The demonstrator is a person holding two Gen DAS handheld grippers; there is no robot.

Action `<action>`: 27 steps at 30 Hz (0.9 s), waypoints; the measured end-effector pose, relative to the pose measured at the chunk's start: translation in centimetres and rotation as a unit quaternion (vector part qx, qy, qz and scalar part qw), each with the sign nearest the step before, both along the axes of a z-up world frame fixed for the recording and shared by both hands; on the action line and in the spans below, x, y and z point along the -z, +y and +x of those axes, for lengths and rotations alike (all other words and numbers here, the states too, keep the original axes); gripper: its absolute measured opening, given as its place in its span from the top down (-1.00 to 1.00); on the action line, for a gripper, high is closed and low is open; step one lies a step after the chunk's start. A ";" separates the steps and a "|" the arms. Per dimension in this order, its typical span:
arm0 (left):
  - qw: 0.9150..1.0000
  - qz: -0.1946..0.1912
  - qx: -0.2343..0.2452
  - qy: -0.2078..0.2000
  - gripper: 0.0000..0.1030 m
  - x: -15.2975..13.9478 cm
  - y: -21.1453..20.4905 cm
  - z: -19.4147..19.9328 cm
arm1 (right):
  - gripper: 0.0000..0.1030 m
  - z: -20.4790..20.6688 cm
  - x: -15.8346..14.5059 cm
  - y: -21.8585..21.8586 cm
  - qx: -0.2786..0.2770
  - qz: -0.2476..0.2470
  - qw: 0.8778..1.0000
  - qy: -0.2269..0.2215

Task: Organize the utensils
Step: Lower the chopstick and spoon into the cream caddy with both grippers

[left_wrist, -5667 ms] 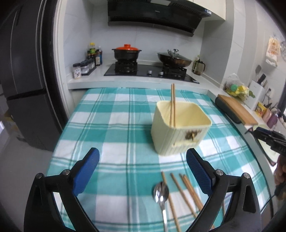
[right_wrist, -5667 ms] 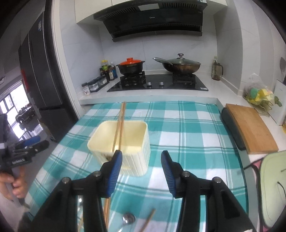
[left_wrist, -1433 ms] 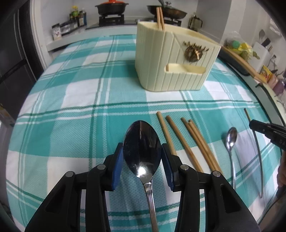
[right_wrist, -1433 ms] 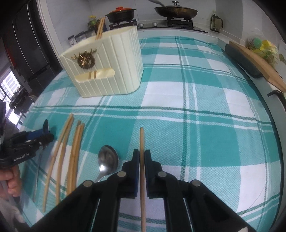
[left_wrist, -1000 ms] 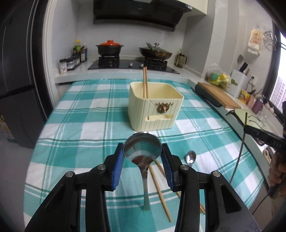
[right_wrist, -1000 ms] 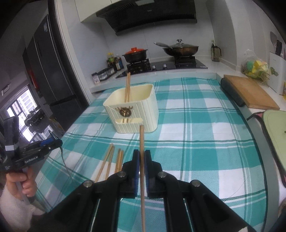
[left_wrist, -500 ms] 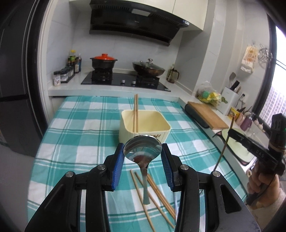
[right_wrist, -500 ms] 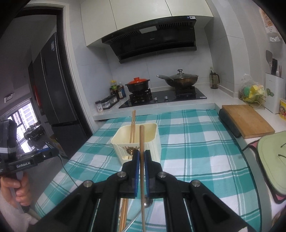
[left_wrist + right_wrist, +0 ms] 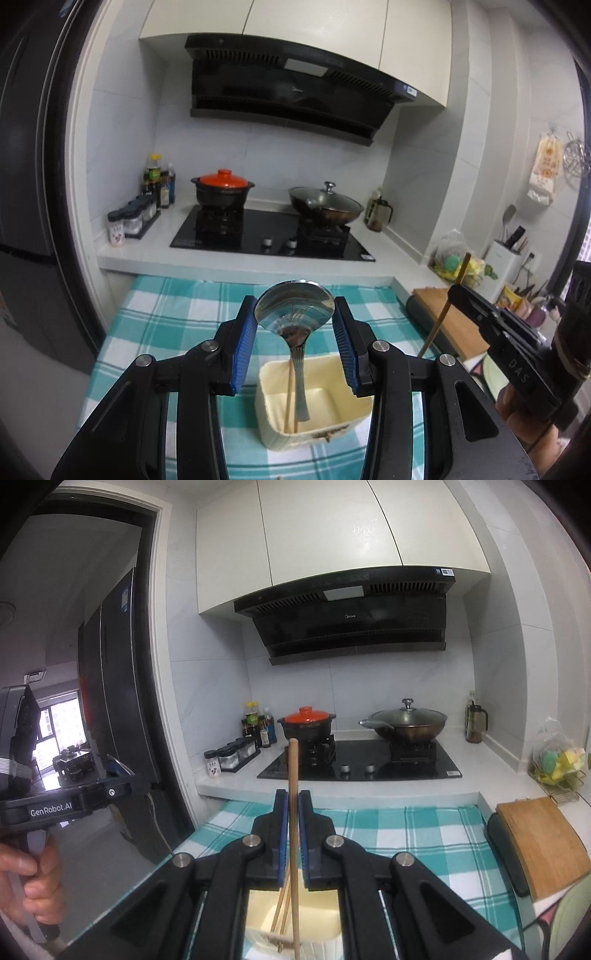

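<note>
My left gripper (image 9: 294, 314) is shut on a steel spoon (image 9: 295, 314) by its bowl; the handle hangs down into the cream utensil holder (image 9: 354, 415) below. Two wooden chopsticks (image 9: 290, 404) stand in that holder. My right gripper (image 9: 292, 805) is shut on a single wooden chopstick (image 9: 293, 771), held upright above the holder (image 9: 258, 914), its lower end over the opening. The right gripper also shows in the left wrist view (image 9: 456, 293) with the chopstick (image 9: 443, 306), to the right of the holder.
The holder stands on a teal checked tablecloth (image 9: 177, 314). Behind it is a white counter with a hob (image 9: 269, 236), an orange-lidded pot (image 9: 222, 190), a wok (image 9: 325, 206) and spice jars (image 9: 131, 221). A wooden cutting board (image 9: 543, 842) lies right. A dark fridge (image 9: 110, 701) stands left.
Both grippers have risen higher and moved over the holder. The spoon's handle now hangs into the holder and the held chopstick's lower end is above its opening.
</note>
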State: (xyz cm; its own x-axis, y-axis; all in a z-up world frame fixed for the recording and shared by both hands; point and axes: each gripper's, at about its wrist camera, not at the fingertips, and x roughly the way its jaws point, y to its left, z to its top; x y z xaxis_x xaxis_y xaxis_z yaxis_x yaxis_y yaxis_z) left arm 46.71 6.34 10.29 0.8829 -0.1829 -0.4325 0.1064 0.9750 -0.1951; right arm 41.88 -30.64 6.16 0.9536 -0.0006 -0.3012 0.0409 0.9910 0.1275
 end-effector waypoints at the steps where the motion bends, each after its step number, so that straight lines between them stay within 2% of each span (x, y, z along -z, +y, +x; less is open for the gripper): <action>1: 1.000 0.003 -0.001 0.007 0.20 0.6 -0.2 1.0 | 0.89 0.8 0.3 0.0 0.002 -0.005 1.000 -0.007; 3: 1.000 0.009 -0.002 0.030 0.20 2.4 -0.6 2.8 | 0.89 2.6 1.3 -0.2 0.006 -0.013 1.000 -0.009; 5: 0.998 0.015 -0.001 0.057 0.20 4.5 -0.9 4.5 | 0.89 4.5 3.0 -0.7 0.008 -0.009 1.000 0.011; 13: 0.990 0.041 -0.008 0.136 0.20 11.2 -1.9 9.3 | 0.89 10.0 11.5 -2.7 0.010 0.026 0.987 0.157; 16: 0.986 0.051 -0.013 0.157 0.19 12.8 -2.3 10.6 | 0.89 10.7 13.2 -3.6 0.017 0.042 0.980 0.191; 19: 0.981 0.053 -0.020 0.184 0.16 14.0 -2.3 11.5 | 0.83 11.1 13.9 -4.3 0.024 0.052 0.977 0.204; 20: 0.980 0.051 -0.022 0.189 0.15 14.2 -2.2 11.4 | 0.82 11.2 14.0 -4.5 0.026 0.055 0.976 0.208; 22: 0.981 0.043 -0.015 0.188 -0.08 14.0 -1.9 10.3 | 0.82 11.0 13.8 -4.9 0.033 0.063 0.974 0.213; 24: 0.982 0.049 -0.008 0.180 -0.24 13.2 -1.5 8.1 | 0.47 10.0 13.0 -5.1 0.037 0.076 0.975 0.208; 27: 0.982 0.081 0.005 0.168 -0.43 12.0 -1.1 3.1 | 0.36 7.0 11.4 -5.1 0.029 0.078 0.977 0.195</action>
State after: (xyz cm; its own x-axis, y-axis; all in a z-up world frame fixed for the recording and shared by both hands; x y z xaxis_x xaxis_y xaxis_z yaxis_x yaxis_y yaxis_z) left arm 49.77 5.28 -1.73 0.6845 -0.0951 -0.7228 0.0722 0.9954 -0.0626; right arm 48.88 -35.73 -5.23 0.7658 0.0229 -0.6427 0.1728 0.9553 0.2399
